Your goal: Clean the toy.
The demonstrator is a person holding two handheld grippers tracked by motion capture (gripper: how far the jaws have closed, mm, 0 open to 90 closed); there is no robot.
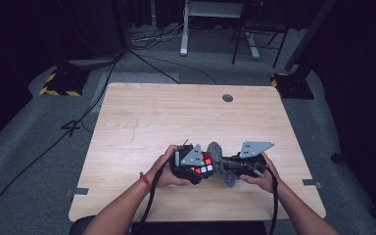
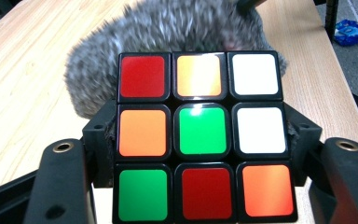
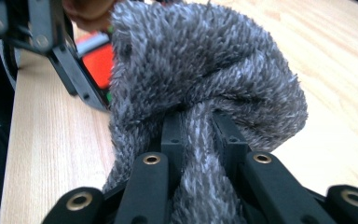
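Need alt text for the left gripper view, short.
A scrambled puzzle cube is clamped between the two black jaws of the left hand-held gripper, its facing side showing red, orange, white, green stickers. Behind it a fuzzy grey cloth sits against the cube's far side, over a light wooden table.

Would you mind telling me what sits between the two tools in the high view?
The colourful puzzle cube held by the left tool and the fuzzy grey cloth pinched by the right tool; they appear to meet, with no bare table between.
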